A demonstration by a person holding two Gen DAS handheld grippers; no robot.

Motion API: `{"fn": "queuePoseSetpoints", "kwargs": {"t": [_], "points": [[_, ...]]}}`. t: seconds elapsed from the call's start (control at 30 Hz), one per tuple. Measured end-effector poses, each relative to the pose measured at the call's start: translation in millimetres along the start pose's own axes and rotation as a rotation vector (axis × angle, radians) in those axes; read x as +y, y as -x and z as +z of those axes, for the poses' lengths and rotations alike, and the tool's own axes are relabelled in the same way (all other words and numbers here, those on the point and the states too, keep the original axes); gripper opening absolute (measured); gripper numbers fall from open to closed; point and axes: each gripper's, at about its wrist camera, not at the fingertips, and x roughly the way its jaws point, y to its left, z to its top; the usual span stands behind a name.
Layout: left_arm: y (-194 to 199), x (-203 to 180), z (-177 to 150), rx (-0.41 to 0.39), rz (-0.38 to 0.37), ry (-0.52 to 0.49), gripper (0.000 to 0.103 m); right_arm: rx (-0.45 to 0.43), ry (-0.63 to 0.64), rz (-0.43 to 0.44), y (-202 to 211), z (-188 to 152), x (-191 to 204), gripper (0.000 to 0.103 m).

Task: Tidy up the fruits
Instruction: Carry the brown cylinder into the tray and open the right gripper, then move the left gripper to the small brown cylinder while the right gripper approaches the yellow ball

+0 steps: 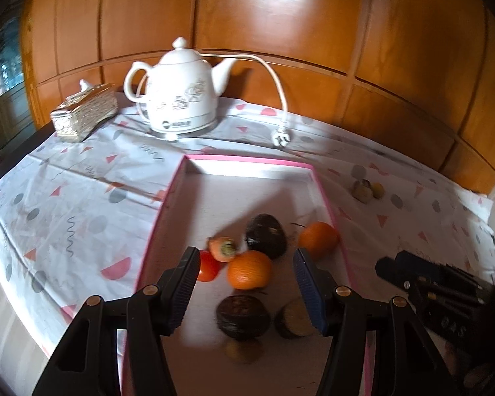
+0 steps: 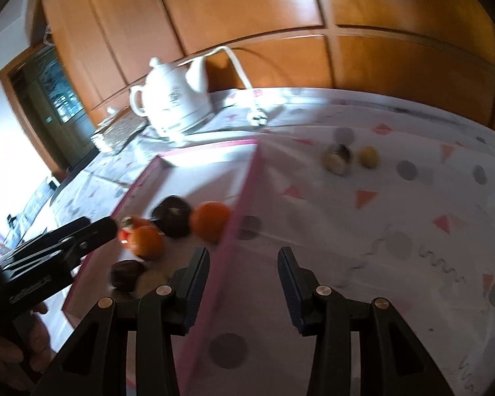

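Observation:
A white tray with a pink rim (image 1: 247,160) lies on the table and holds several fruits: two oranges (image 1: 249,270), a persimmon (image 1: 223,248), a red fruit (image 1: 208,266), dark round fruits (image 1: 266,235) and a cut piece (image 1: 295,319). My left gripper (image 1: 246,292) is open and empty above the tray's near half. My right gripper (image 2: 244,287) is open and empty over the tray's right rim (image 2: 241,198); it also shows in the left wrist view (image 1: 412,277). Two small fruits (image 2: 338,160) (image 2: 369,157) lie on the cloth right of the tray.
A white kettle (image 1: 181,92) with a cord and plug (image 1: 280,138) stands at the back. A patterned tissue box (image 1: 84,112) sits left of it. Wooden panels (image 1: 280,33) back the table. The patterned tablecloth (image 2: 396,224) covers the table.

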Motion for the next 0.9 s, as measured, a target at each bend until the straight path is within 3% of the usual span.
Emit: {"fn": "queuePoseSetpoints", "kwargs": {"t": [0.43, 0.9], "points": [[-12, -43, 9, 0.02, -0.057, -0.098, 0.059, -0.024, -0.011, -0.104, -3, 20, -48, 0.044], [-34, -69, 38, 0.042, -0.126, -0.113, 0.059, -0.024, -0.045, -0.206, -51, 77, -76, 0.04]]}}
